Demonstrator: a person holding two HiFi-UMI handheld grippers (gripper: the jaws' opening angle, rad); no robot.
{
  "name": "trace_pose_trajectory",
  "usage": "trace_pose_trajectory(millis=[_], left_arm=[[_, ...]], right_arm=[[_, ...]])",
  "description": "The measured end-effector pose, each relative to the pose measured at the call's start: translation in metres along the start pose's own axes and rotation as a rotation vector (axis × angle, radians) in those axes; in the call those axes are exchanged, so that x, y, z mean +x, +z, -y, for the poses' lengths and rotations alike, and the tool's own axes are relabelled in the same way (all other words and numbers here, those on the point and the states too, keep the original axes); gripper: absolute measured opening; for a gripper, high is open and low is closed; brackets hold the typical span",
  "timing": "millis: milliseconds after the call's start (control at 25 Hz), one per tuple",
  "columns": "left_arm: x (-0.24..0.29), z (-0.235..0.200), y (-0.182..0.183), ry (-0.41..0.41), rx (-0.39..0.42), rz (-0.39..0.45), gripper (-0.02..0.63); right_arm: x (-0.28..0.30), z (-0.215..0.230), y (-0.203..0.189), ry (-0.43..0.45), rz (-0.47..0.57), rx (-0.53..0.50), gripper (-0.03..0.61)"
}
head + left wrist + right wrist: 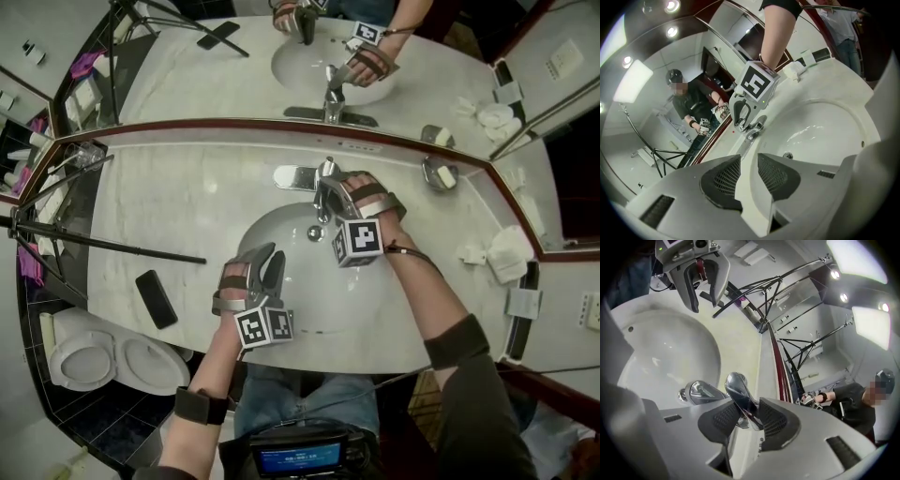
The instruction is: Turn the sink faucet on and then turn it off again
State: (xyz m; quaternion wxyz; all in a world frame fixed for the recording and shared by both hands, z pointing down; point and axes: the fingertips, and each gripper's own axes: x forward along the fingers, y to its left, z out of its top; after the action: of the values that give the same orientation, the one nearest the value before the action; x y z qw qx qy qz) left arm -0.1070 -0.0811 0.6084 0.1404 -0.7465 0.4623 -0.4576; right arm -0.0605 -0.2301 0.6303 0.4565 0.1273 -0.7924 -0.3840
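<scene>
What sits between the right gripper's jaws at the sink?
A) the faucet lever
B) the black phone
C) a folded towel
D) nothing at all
A: in the right gripper view, the chrome faucet lever runs down between the two dark pads of the right gripper, above the basin's edge.

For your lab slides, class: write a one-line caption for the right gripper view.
Right gripper clamps the chrome faucet lever by the white sink basin.

The left hand-held gripper (260,259) hangs jaws apart; right hand-held gripper (330,195) grips, tilted down
</scene>
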Motion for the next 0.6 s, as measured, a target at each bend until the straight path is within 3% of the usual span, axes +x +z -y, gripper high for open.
trace_pose_trajectory(millis=[120,600], left_arm=[[0.0003,0.0,-0.0021,0.004,-0.005,-0.006,0.115],[-0.0017,-0.0047,-0.0075,0.008,-0.009,-0.014,0.115]], right_arm=[[0.0027,0.0033,0.0032,0.008,0.009,-0.008,0.121],[0.0041,0.0058,0.0003,0.101,0.003,0.128,0.12]])
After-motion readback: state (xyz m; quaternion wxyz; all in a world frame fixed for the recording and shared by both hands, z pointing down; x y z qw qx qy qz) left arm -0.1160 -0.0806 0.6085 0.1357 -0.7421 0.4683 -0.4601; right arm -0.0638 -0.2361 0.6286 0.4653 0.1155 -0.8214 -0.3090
